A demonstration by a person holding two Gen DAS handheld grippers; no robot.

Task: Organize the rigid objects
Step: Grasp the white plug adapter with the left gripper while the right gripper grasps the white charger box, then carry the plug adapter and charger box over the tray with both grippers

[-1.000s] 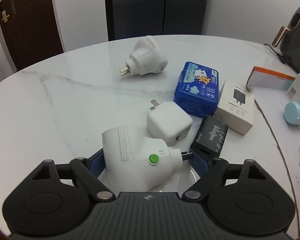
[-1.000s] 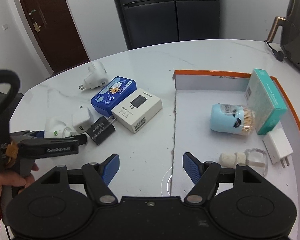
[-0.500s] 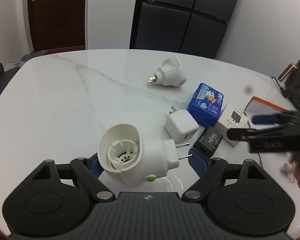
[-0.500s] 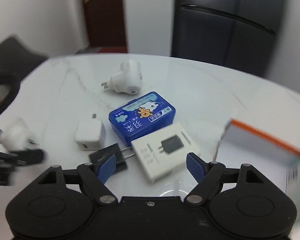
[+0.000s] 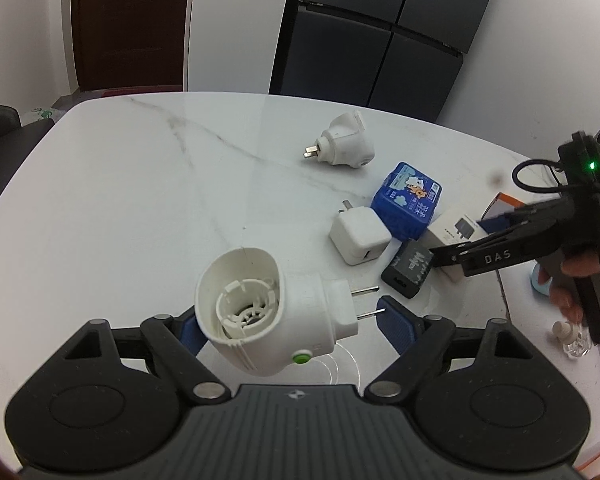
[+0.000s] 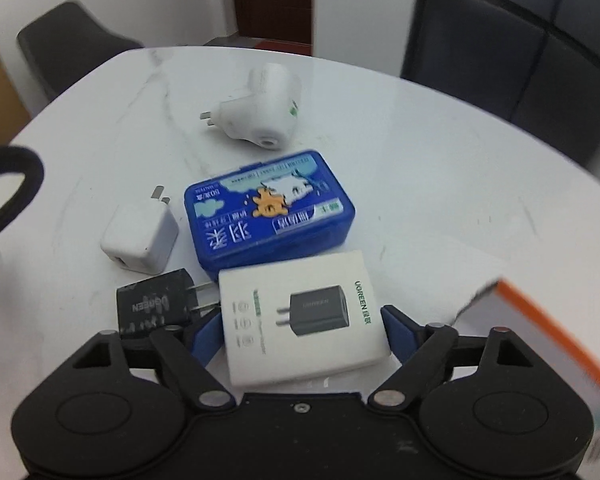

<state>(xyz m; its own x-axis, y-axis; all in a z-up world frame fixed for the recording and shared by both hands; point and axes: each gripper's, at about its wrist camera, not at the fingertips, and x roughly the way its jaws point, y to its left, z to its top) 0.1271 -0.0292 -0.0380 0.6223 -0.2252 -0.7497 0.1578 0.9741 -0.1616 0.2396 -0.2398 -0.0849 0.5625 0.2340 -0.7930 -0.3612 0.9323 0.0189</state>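
My left gripper (image 5: 288,320) is shut on a white plug-in device with a green button (image 5: 272,312) and holds it above the table, prongs pointing right. My right gripper (image 6: 300,328) is open, its jaws on either side of the white charger box (image 6: 300,316), which lies on the table. Beyond it lie a blue plastic case (image 6: 268,210), a white cube charger (image 6: 140,236), a black charger (image 6: 156,304) and a second white plug adapter (image 6: 260,112). The right gripper also shows in the left wrist view (image 5: 496,248).
An orange-edged box lid (image 6: 552,340) stands at the right as a tray wall. A small clear bottle (image 5: 572,338) lies near it. The white marble table (image 5: 140,200) curves away on the left; a dark chair (image 6: 68,48) stands behind.
My left gripper has lifted the white plug-in device off the table and turned it. My right gripper has swung left from the tray and come down around the white charger box.
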